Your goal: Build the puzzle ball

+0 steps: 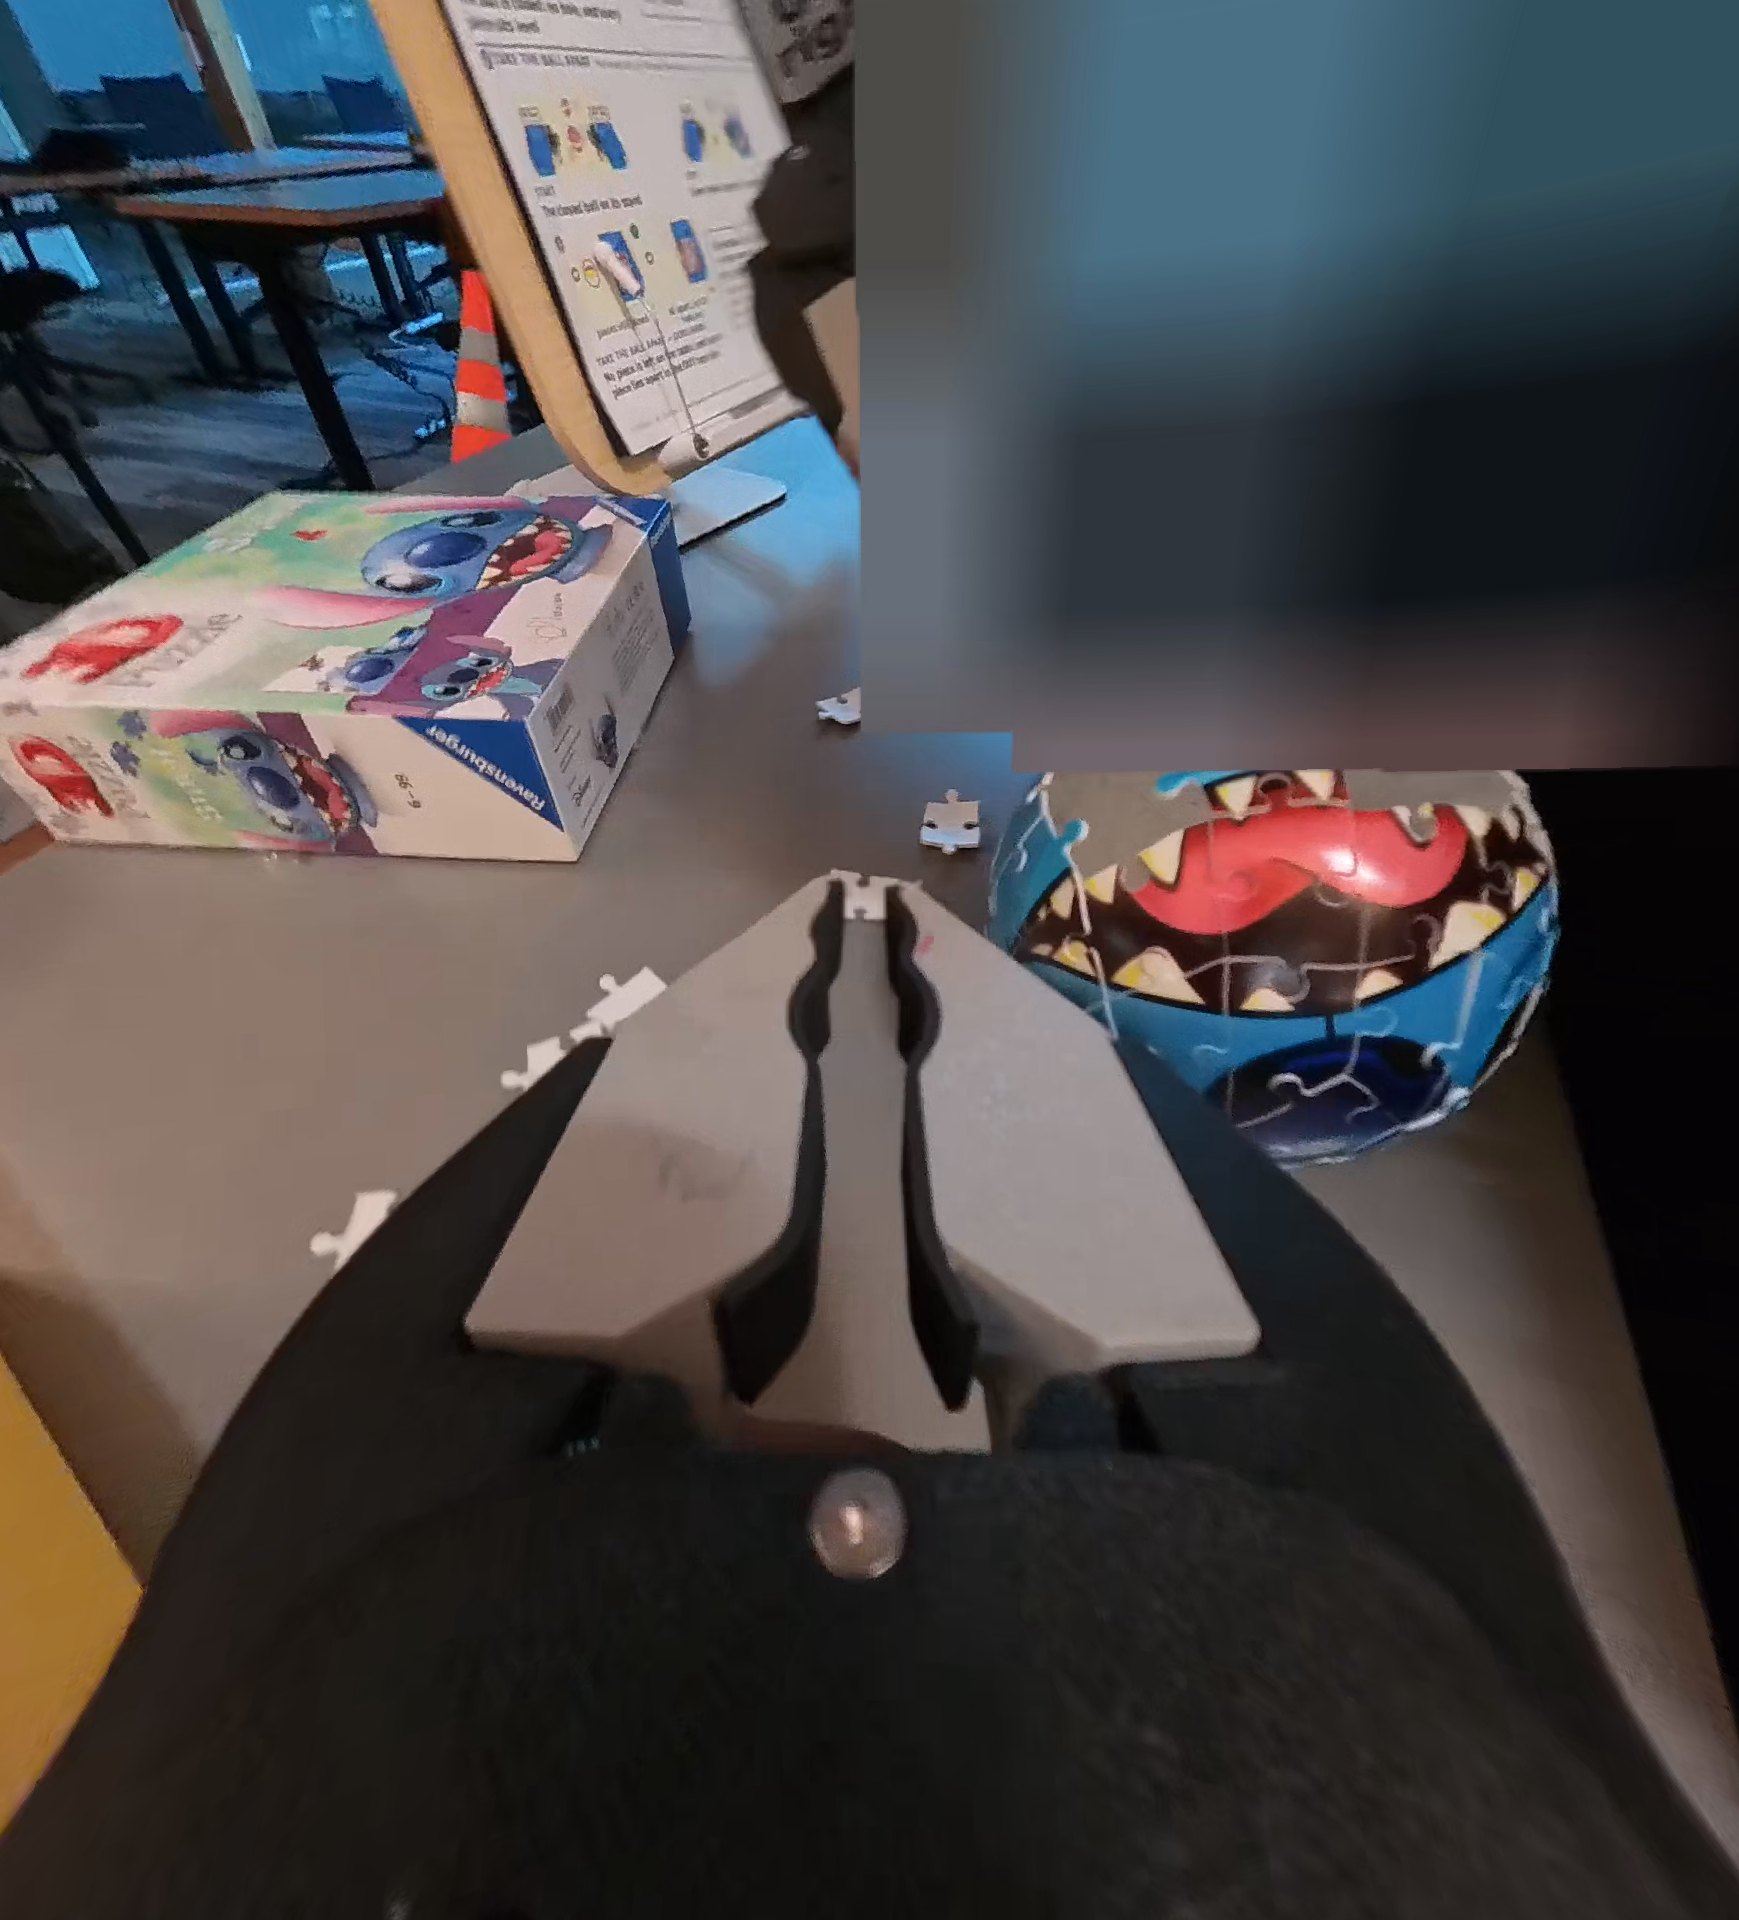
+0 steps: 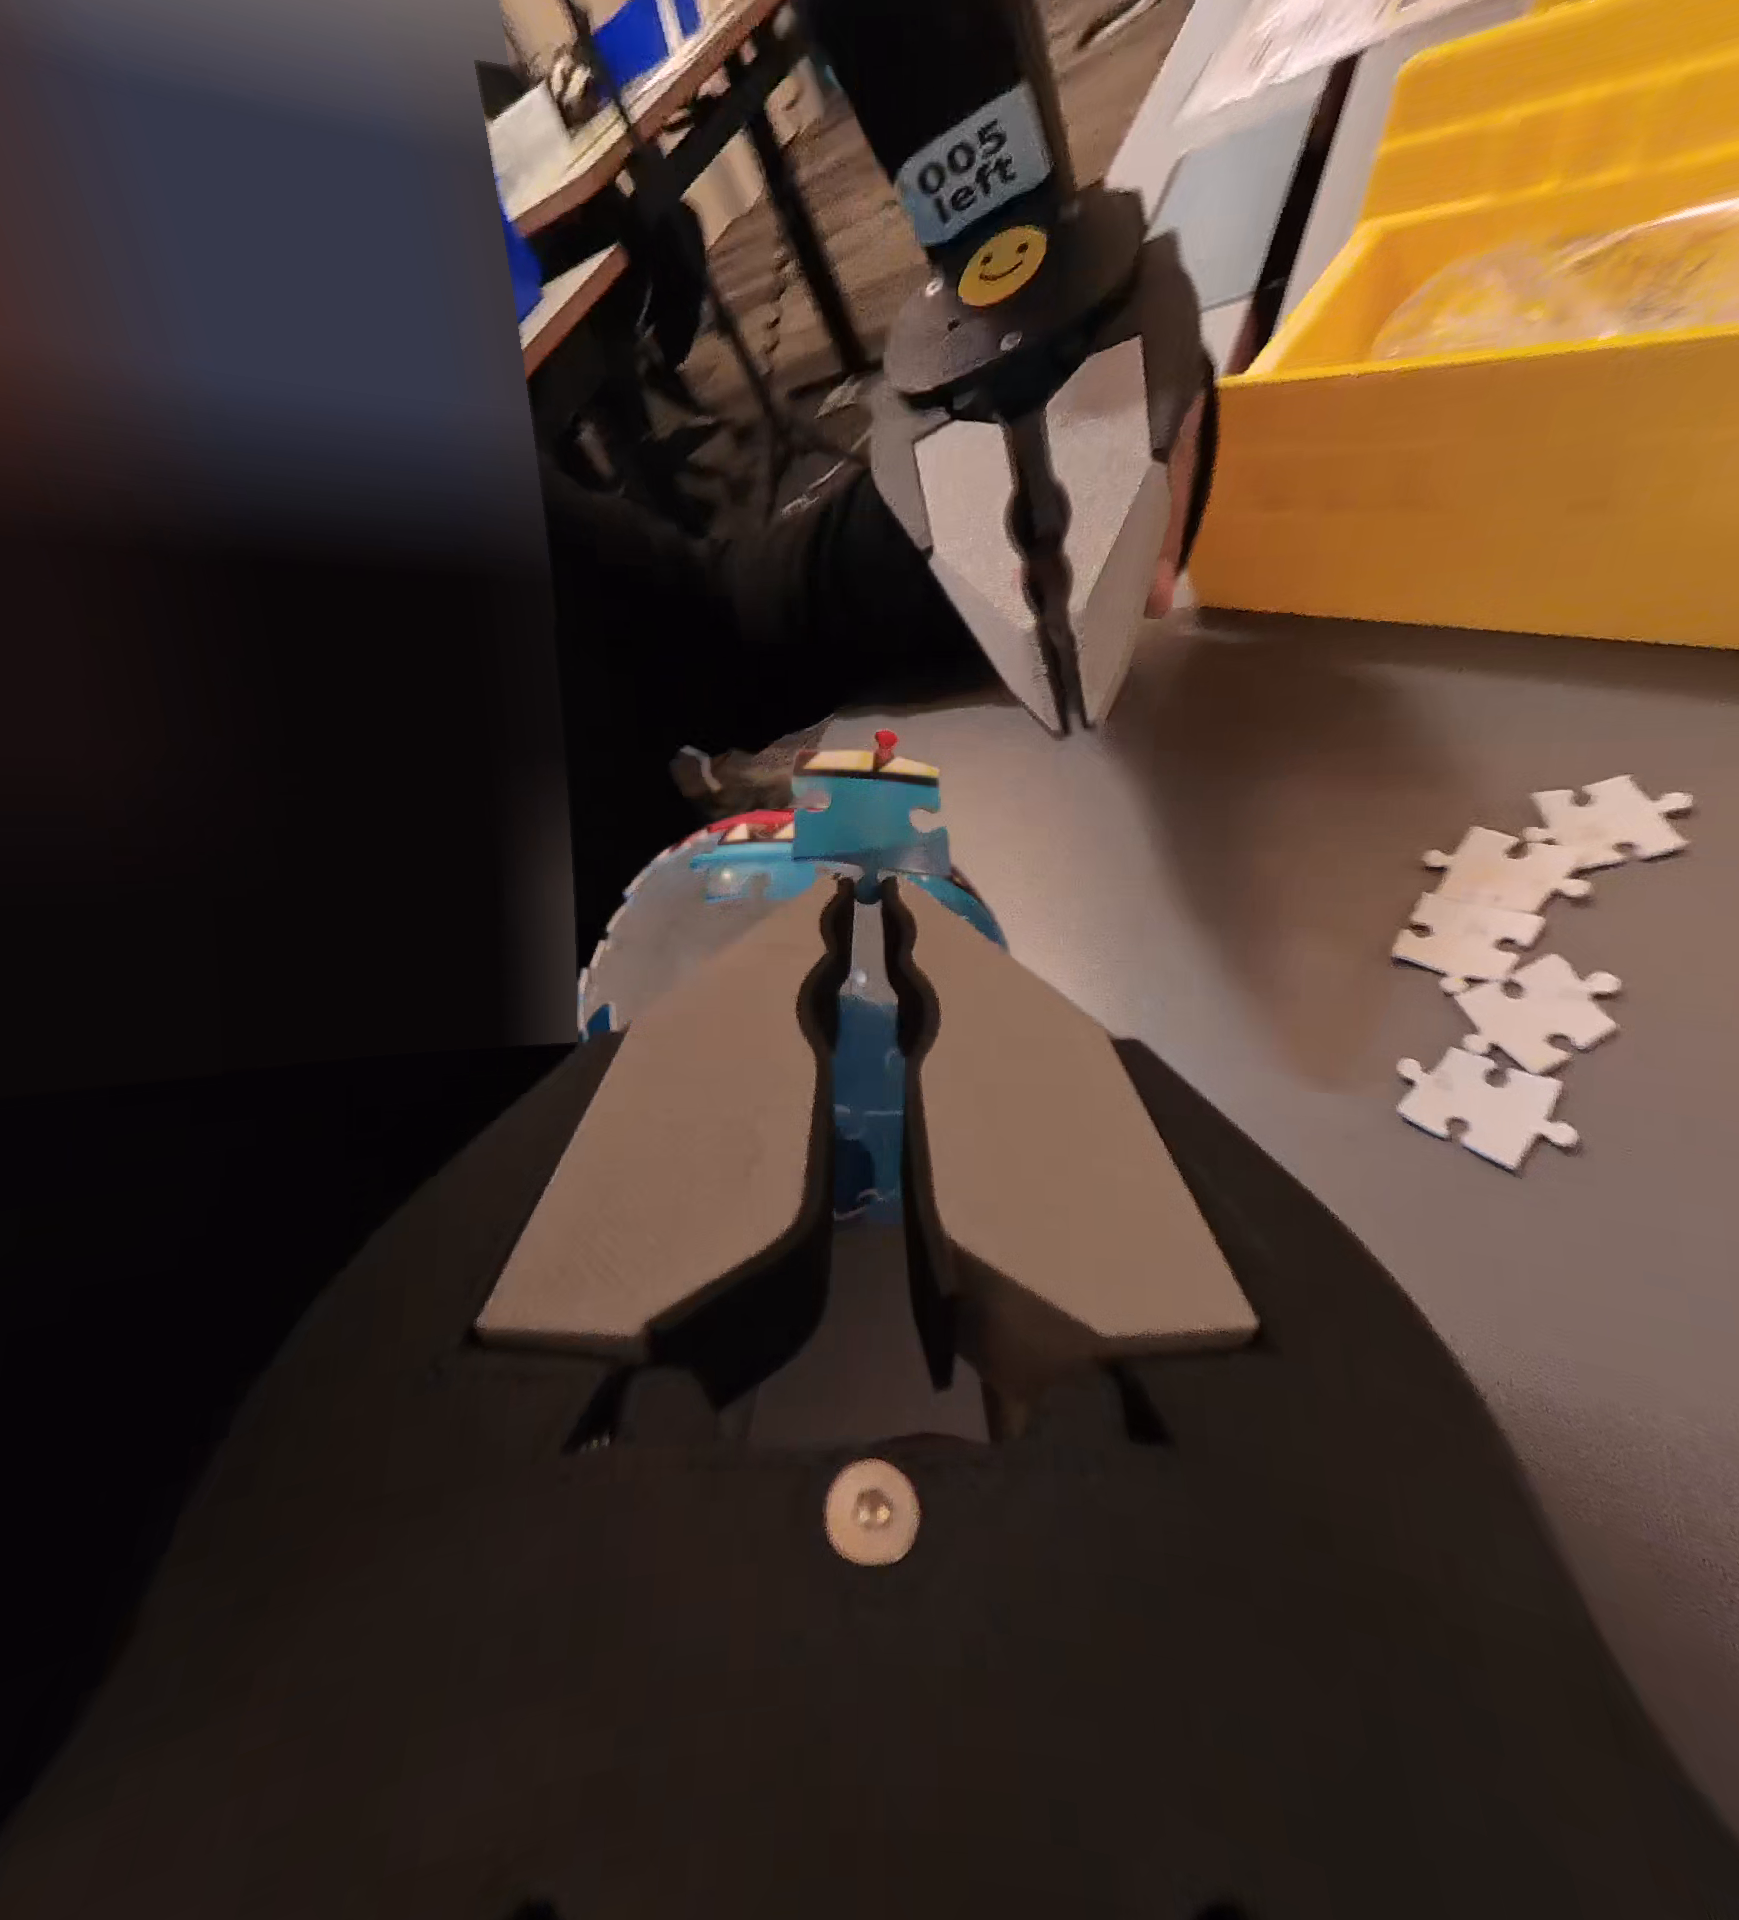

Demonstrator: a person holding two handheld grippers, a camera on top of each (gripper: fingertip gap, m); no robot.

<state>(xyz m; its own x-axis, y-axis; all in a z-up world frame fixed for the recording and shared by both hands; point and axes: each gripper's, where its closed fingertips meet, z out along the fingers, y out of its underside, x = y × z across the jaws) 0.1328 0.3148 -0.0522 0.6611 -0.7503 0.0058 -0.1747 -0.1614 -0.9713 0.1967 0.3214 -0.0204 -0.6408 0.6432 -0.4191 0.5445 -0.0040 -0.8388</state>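
Note:
The partly built puzzle ball (image 1: 1364, 1039), blue with a red tongue and teeth, sits on the grey table to the right of my left gripper (image 1: 863, 902). Its top is open. My left gripper is low over the table and shut on a puzzle piece (image 1: 865, 891) with its white back showing. It also shows in the right wrist view (image 2: 1067, 717), tips down at the table. My right gripper (image 2: 867, 888) is shut on a blue puzzle piece (image 2: 870, 821) and holds it upright just above the ball (image 2: 657, 935).
Several loose pieces (image 2: 1509, 956) lie white side up on the table (image 2: 1260, 1143), right of the ball. More lie near my left gripper (image 1: 951, 823). The puzzle box (image 1: 325, 675) lies at the left. An instruction board (image 1: 636, 208) stands behind. A yellow bin (image 2: 1467, 468) sits at the far right. Left tips to right tips: about 8 cm.

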